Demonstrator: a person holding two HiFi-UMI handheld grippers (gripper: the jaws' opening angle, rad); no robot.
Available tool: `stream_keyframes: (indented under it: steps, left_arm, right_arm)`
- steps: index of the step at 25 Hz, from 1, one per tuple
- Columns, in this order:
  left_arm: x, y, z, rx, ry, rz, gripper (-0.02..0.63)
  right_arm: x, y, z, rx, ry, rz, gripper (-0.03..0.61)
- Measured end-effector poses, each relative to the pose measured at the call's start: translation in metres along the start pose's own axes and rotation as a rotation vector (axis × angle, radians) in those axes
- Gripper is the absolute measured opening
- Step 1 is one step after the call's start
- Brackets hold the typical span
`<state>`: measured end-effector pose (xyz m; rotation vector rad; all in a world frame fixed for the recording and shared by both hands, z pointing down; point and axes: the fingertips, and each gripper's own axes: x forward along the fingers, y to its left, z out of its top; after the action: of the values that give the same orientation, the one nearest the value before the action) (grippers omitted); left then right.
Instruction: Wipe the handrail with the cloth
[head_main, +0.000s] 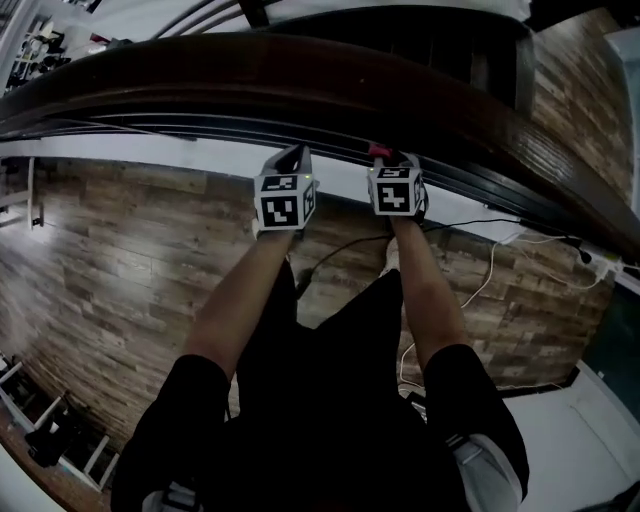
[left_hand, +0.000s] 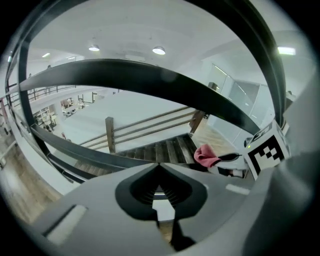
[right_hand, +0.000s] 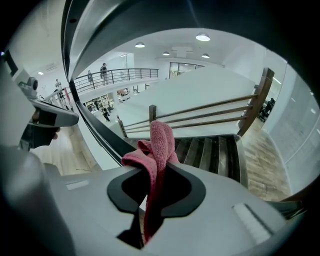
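Right gripper (right_hand: 155, 169) is clamping the cloth (right_hand: 159, 146). The pink fabric is running down between its jaws, with a bunched tuft sticking out past the tips. Left gripper (left_hand: 159, 167) is pressed closed with nothing between its jaws, idling just beside the right one.

In the head view both grippers, left (head_main: 285, 196) and right (head_main: 397, 186), are sitting up at the lower edge of the dark curved handrail (head_main: 330, 85). A bit of cloth (head_main: 380, 152) is showing at that edge. Cannot tell whether it is touching the wood yet.

Risks, as I judge them:
- Only a small tuft is protruding, so the hard jaw tips may be scraping the handrail (right_hand: 70, 55) instead of the fabric wiping it.
- The cloth is held in a narrow pinch, and drag along the rail could be pulling it loose.
- Stairs (right_hand: 215, 150) are lying beyond the rail, so a dropped cloth would likely be falling out of reach.
- The grippers are sitting close together, so a sideways wipe toward the left one risks bumping it.
- The rail is curving, so a straight stroke would be losing contact.
- Cables (head_main: 480, 285) are trailing on the floor (head_main: 130, 260) near the person's feet, a snag hazard when stepping along the rail.
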<state>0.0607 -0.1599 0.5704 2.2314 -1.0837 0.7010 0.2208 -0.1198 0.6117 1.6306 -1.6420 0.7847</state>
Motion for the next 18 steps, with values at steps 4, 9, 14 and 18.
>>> stream_keyframes:
  steps: [4,9,14,18]
  left_arm:
    - [-0.013,0.03,-0.006,-0.07,-0.009,0.062,0.0]
    - [-0.028,0.059,-0.011,-0.156,-0.043,0.137,0.0]
    - [-0.039,0.086,-0.014,-0.204,-0.06,0.17,0.0]
    - [-0.046,0.113,-0.019,-0.234,-0.066,0.193,0.0]
  right_arm:
    - [0.008,0.027,0.017,-0.072,0.01,0.039,0.051]
    - [0.019,0.06,0.033,-0.196,0.007,0.089,0.051]
    - [0.029,0.087,0.047,-0.288,-0.003,0.112,0.051]
    - [0.037,0.11,0.059,-0.305,-0.002,0.126,0.051]
